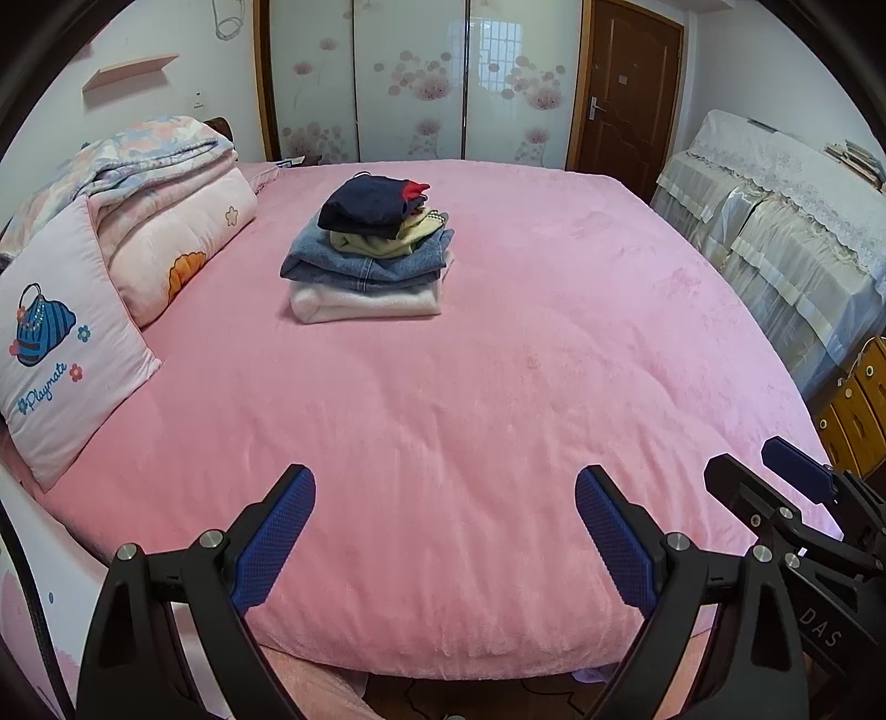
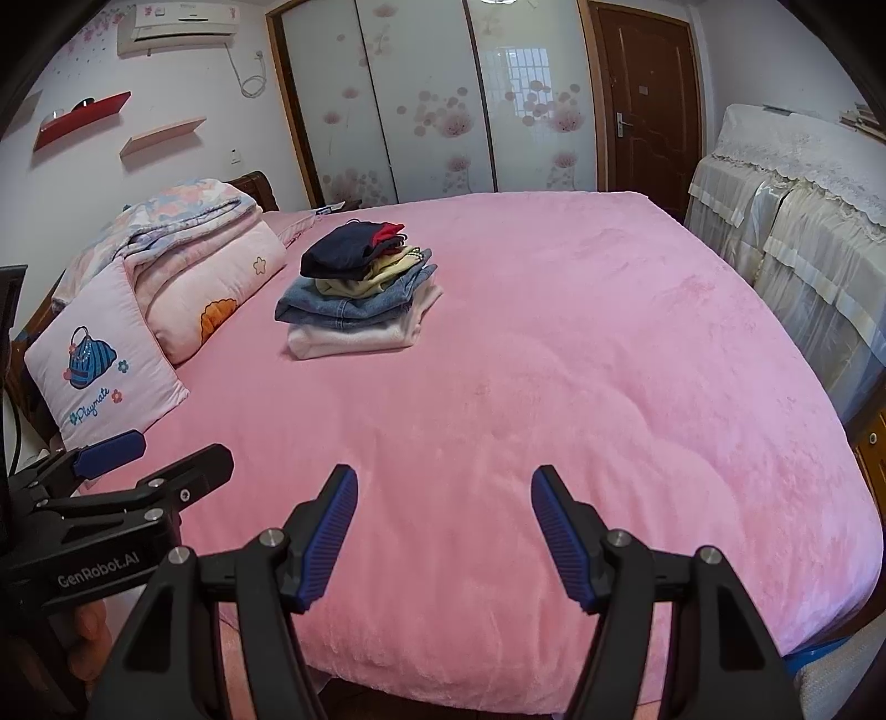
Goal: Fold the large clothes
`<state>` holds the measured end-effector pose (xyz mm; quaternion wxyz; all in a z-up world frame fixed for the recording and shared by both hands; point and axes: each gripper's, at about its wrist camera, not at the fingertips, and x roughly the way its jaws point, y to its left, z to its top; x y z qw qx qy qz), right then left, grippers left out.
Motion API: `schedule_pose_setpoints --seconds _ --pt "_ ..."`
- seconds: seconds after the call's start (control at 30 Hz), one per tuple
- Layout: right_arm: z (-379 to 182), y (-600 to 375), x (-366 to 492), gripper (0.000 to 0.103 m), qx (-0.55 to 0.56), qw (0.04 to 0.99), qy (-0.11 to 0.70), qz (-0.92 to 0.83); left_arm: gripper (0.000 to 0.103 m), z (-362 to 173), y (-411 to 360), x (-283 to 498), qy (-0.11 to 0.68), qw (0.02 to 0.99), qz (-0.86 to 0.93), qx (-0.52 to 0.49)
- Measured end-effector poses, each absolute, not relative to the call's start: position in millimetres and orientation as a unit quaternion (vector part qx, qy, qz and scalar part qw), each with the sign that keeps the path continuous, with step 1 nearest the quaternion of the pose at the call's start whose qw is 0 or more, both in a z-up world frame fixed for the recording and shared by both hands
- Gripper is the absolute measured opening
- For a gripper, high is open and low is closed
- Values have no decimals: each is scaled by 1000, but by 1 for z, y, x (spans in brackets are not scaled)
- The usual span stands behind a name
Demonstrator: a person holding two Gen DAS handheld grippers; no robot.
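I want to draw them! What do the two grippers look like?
Both the left gripper and the right gripper have black angular frames, silver round bolts and blue bumpy finger pads. White lettering on the left one's side reads "GenRobot.AI".

Bedroom background, non-task items only.
Pink bed cover point(image 1: 498, 415) spread over the bed; pink "Playmate" pillow point(image 1: 61, 354) with a blue bag print at the left edge, touching a folded floral quilt stack point(image 1: 166, 210) behind it. Sliding wardrobe doors point(image 1: 410, 77) with pink flower print on the far wall, brown door point(image 1: 626, 83) beside them. Lace-covered furniture point(image 2: 803, 221) on the right. Air conditioner point(image 2: 177, 25) and red wall shelf point(image 2: 77, 119) upper left.
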<state>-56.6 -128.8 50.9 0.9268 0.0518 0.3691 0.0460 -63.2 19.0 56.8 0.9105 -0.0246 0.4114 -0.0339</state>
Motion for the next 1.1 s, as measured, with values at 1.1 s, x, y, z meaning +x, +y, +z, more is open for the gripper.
schedule_pose_setpoints --seconds 1.1 --pt "54 -129 -62 66 46 929 363 51 94 53 21 -66 417 908 -41 -28"
